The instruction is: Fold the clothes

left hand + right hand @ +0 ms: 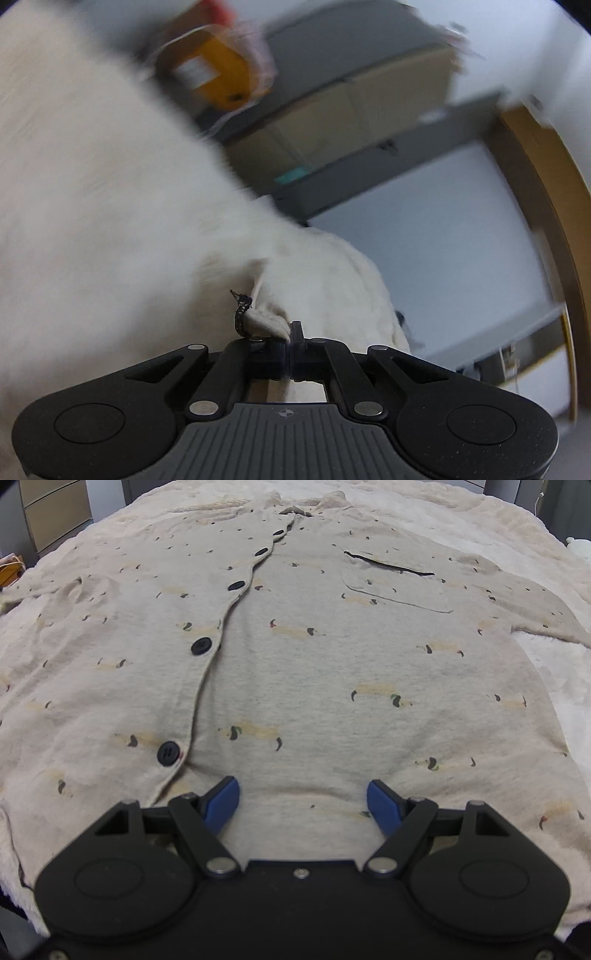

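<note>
Both claws showed plainly. Left claw (289, 341) sat low in the middle of its frame with its jaws together, clamped on a fold of cream cloth (269, 321); a short dark thread (240, 314) stuck up just beside the pinch. That cloth rose from the jaws and spread over the whole left half of the frame, heavily blurred. Whether it was part of the shirt could not be told from that view. Behind it, in the upper middle, lay a blurred orange object (221, 79), and a beige cabinet (343, 107) ran across the upper right, with a wooden frame (546, 206) curving down the right edge.

Right claw (303, 805) sat at the bottom middle of its frame, its blue pads (221, 805) well apart and holding nothing. Between and beyond them lay the shirt (314, 664), spread flat and face up on a fluffy cream blanket (546, 672). It was beige with small dog prints. A row of dark buttons (201, 645) ran from lower left toward the collar (295, 511) at the top middle. A chest pocket (391, 585) with a dark edge lay in the upper right. Drawers (55, 513) stood at the upper left corner.
</note>
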